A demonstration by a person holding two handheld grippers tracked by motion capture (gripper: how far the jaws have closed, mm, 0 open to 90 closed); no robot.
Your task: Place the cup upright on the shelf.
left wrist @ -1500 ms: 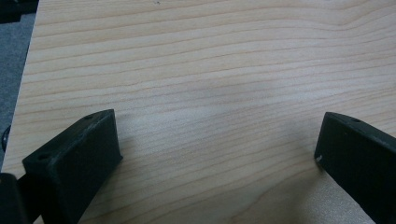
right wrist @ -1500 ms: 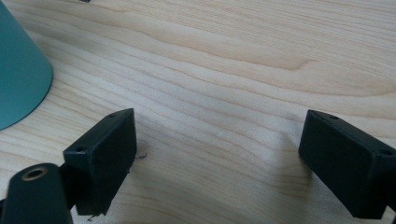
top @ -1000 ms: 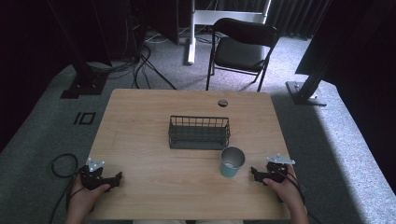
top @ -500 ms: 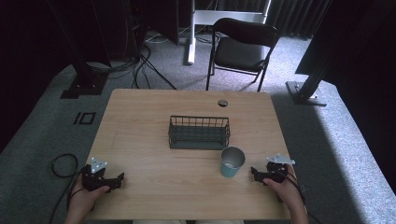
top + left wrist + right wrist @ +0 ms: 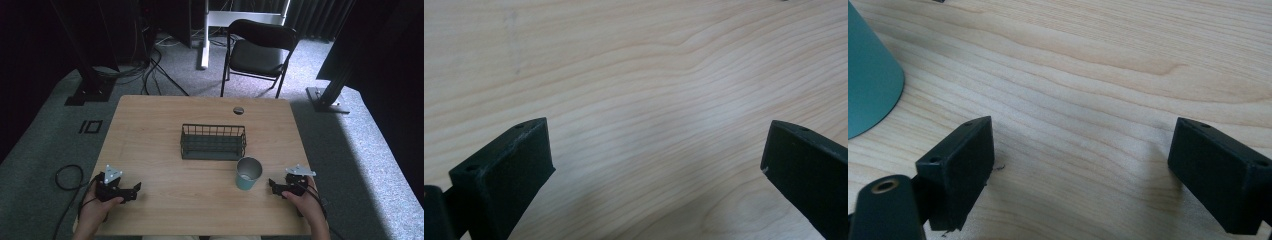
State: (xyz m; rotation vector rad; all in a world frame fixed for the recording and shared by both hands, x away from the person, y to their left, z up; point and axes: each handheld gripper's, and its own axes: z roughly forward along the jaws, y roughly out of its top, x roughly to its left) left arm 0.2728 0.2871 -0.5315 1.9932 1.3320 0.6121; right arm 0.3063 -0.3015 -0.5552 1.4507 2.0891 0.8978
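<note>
My left gripper (image 5: 134, 190) rests at the near left of the wooden table (image 5: 150, 130), held by a hand. Its jaws point right and stand wide apart, and in the left gripper view the left gripper (image 5: 656, 135) has nothing but bare wood between them. My right gripper (image 5: 273, 185) sits at the near right, jaws pointing left toward a teal cup (image 5: 248, 173) a short way off. In the right gripper view the right gripper (image 5: 1083, 132) is open and empty, with the teal cup (image 5: 868, 85) apart at the left edge.
A dark wire basket (image 5: 213, 142) stands mid-table, just behind the cup. A round cable hole (image 5: 238, 110) sits near the far edge. Beyond the table are a black chair (image 5: 260, 50), stand bases and floor cables (image 5: 65, 175).
My left gripper has edged slightly to the right along the near edge. The right gripper, cup and basket have not moved.
</note>
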